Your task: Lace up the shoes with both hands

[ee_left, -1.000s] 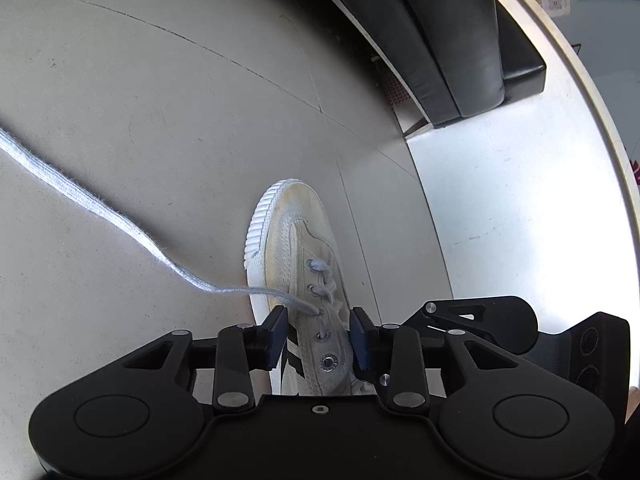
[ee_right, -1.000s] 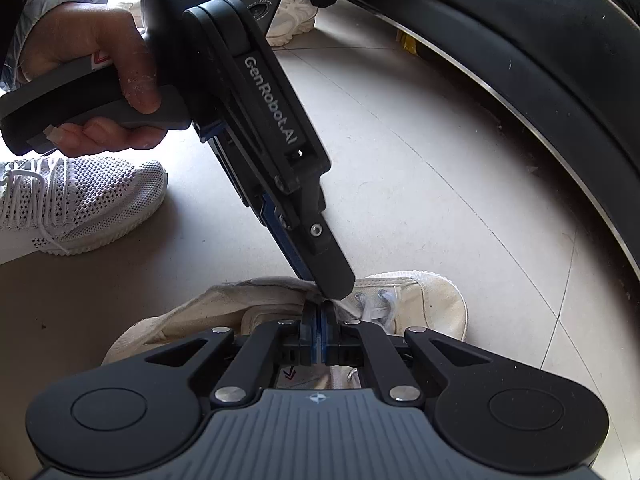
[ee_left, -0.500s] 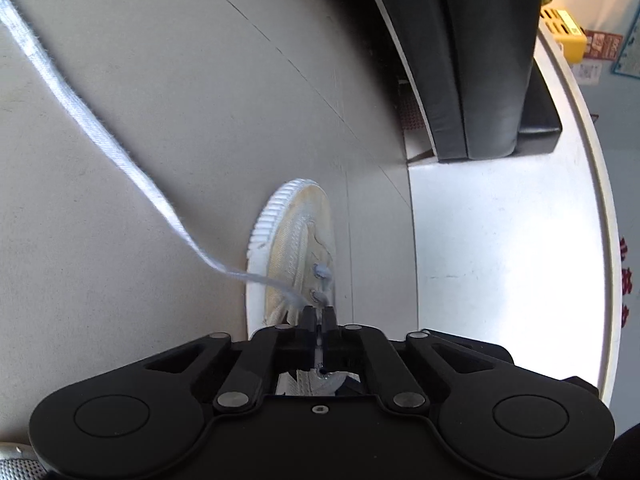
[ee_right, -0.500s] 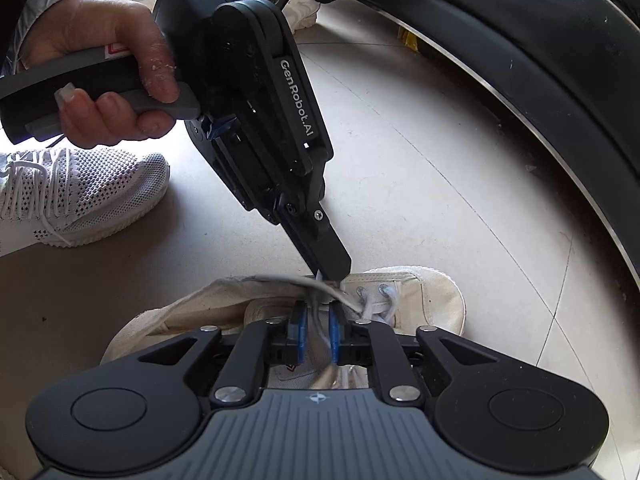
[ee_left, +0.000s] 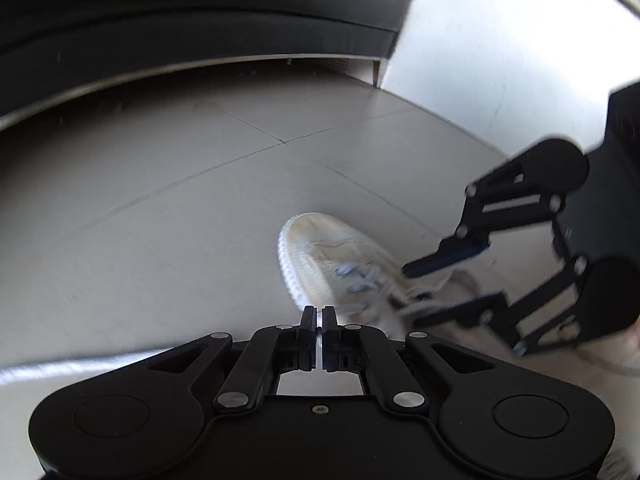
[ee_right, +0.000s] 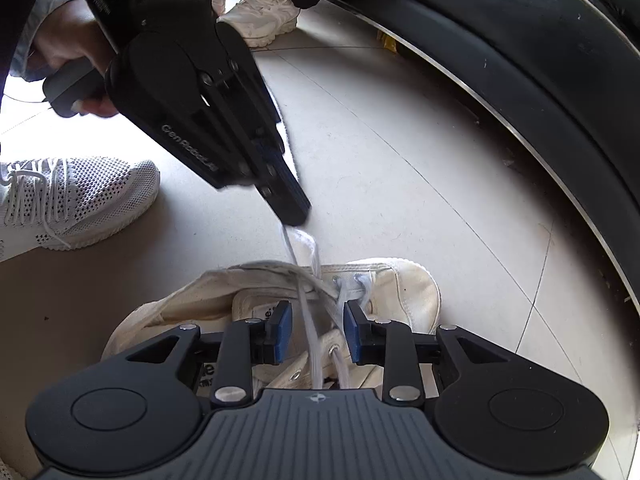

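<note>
Cream canvas, scuffed and loosely laced, makes up the shoe (ee_right: 400, 292) lying on the pale tiled floor (ee_right: 420, 184), its toe pointing away from the right wrist camera and its open collar just under that gripper's fingers. A white lace (ee_right: 308, 312) rises from the eyelets in a taut, blurred strand up to the left gripper (ee_right: 294, 216), whose jaws are pressed together on it above the shoe's tongue. In the left wrist view that same gripper (ee_left: 319, 314) shows only a sliver of white between its closed fingers, and a further stretch of lace (ee_left: 80, 368) trails off low to the left, blurred.

The right gripper (ee_right: 316, 332) hangs over the shoe's mouth with its jaws opening; the lace runs through the gap between the blue pads (ee_right: 283, 332) without either pad pressing it.

A hand (ee_right: 72, 48) grips the left tool's handle. Beside it a grey mesh sneaker (ee_right: 80, 196) stands on the floor, another white sneaker (ee_right: 260, 16) farther back, and a black sofa (ee_right: 520, 64) curves along the right.
</note>
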The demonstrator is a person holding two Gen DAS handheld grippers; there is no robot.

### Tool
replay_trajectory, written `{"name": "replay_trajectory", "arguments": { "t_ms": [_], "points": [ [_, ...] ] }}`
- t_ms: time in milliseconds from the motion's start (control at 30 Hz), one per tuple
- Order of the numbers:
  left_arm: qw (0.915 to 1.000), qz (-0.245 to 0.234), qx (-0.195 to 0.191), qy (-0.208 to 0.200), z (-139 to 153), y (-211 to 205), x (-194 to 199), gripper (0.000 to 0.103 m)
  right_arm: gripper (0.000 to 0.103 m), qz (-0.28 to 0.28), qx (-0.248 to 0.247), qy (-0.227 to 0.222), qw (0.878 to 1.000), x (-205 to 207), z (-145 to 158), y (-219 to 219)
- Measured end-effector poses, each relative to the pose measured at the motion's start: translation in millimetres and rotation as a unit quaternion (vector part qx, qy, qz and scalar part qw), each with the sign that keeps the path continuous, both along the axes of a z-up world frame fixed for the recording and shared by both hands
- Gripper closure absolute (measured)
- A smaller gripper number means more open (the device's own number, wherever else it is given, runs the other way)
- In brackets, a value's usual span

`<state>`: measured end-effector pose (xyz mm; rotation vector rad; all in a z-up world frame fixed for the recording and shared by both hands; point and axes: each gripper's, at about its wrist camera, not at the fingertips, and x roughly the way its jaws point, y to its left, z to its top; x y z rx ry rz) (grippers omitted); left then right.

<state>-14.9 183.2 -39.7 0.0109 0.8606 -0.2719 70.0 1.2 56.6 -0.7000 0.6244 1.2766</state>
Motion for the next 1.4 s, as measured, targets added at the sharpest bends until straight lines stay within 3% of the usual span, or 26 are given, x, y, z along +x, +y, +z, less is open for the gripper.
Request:
{"name": "replay_trajectory", "arguments": {
  "t_ms": [67, 167, 233, 300, 400, 433, 467, 500, 600, 633, 667, 700, 733, 800, 867, 933, 1067, 1100, 1133, 1167, 1400],
  "points": [
    [0.9977, -0.002, 0.065, 0.017, -0.9, 14.6, -7.8, 0.103, 0.072, 0.007, 0.003, 0.007, 1.0, -6.8, 0.6, -1.7],
    [0.9876, 0.019, 0.143, 0.062, -3.5, 55.1, -29.6, 0.103, 0.067, 0.018, 0.01, 0.027, 0.999, -17.5, 2.0, -4.3],
    [0.9725, 0.023, 0.211, 0.096, -5.3, 78.5, -45.9, 0.103, 0.067, 0.021, 0.017, 0.035, 0.999, -22.3, 3.0, -6.1],
    [0.9511, 0.039, 0.273, 0.139, -6.2, 110.8, -65.9, 0.103, 0.067, 0.021, 0.017, 0.043, 0.999, -24.2, 3.0, -5.6],
    [0.9233, 0.067, 0.33, 0.185, -5.6, 154.3, -94.3, 0.096, 0.067, 0.019, 0.016, 0.045, 0.999, -26.3, 2.2, -6.4],
    [0.9157, 0.075, 0.343, 0.196, -6.2, 162.9, -100.5, 0.103, 0.067, 0.018, 0.015, 0.047, 0.999, -26.0, 1.5, -7.2],
    [0.9034, 0.083, 0.363, 0.213, -9.0, 171.9, -106.3, 0.103, 0.067, 0.017, 0.015, 0.047, 0.999, -26.3, 1.2, -7.4],
    [0.8978, 0.101, 0.363, 0.228, -9.1, 184.1, -114.1, 0.103, 0.067, 0.017, 0.015, 0.047, 0.999, -26.6, 0.8, -7.5],
    [0.9165, 0.15, 0.307, 0.208, 11.4, 184.6, -113.5, 0.103, 0.066, 0.017, 0.009, 0.046, 0.999, -27.7, -0.6, -6.1],
    [0.926, 0.152, 0.288, 0.191, 17.6, 177.5, -110.2, 0.103, 0.066, 0.014, 0.01, 0.047, 0.999, -27.9, -0.6, -5.4],
    [0.9424, 0.136, 0.257, 0.166, 23.7, 161.8, -103.7, 0.102, 0.065, 0.015, 0.01, 0.049, 0.999, -28.2, -0.7, -4.5],
    [0.9563, 0.109, 0.23, 0.145, 26.2, 141.8, -95.0, 0.095, 0.064, 0.015, 0.01, 0.05, 0.999, -28.5, -0.7, -3.7],
    [0.9647, 0.087, 0.211, 0.131, 26.4, 125.6, -88.6, 0.08, 0.064, 0.014, 0.008, 0.047, 0.999, -29.0, -1.4, -2.0],
    [0.9868, 0.04, 0.133, 0.084, 25.8, 84.2, -66.2, 0.066, 0.063, 0.011, 0.001, 0.037, 0.999, -29.4, -3.7, 2.6],
    [0.9971, 0.012, 0.055, 0.052, 19.3, 54.0, -46.7, 0.059, 0.062, 0.0, -0.008, 0.033, 0.999, -27.3, -6.6, 5.6],
    [0.9993, -0.022, 0.013, 0.027, 9.6, 25.7, -29.2, 0.055, 0.062, -0.018, -0.02, 0.051, 0.998, -21.2, -12.4, 5.7],
    [0.9957, -0.092, 0.014, -0.005, -10.1, -15.5, -8.2, 0.059, 0.062, -0.049, -0.016, 0.079, 0.996, -13.5, -17.6, -0.8],
    [0.9944, -0.104, 0.014, -0.009, -14.1, -21.9, -4.5, 0.067, 0.062, -0.051, -0.018, 0.075, 0.996, -13.9, -17.5, -0.9],
    [0.9937, -0.112, 0.011, -0.007, -16.4, -24.3, -3.1, 0.096, 0.062, -0.053, -0.019, 0.071, 0.996, -14.4, -17.4, -1.1],
    [0.9936, -0.112, 0.017, -0.001, -19.9, -25.5, -0.3, 0.1, 0.062, -0.057, -0.019, 0.072, 0.996, -13.8, -18.0, -1.4],
    [0.9924, -0.086, 0.084, 0.026, -29.4, -14.8, -6.1, 0.103, 0.062, -0.071, -0.006, 0.096, 0.993, -5.6, -20.9, -7.3]
  ]
}}
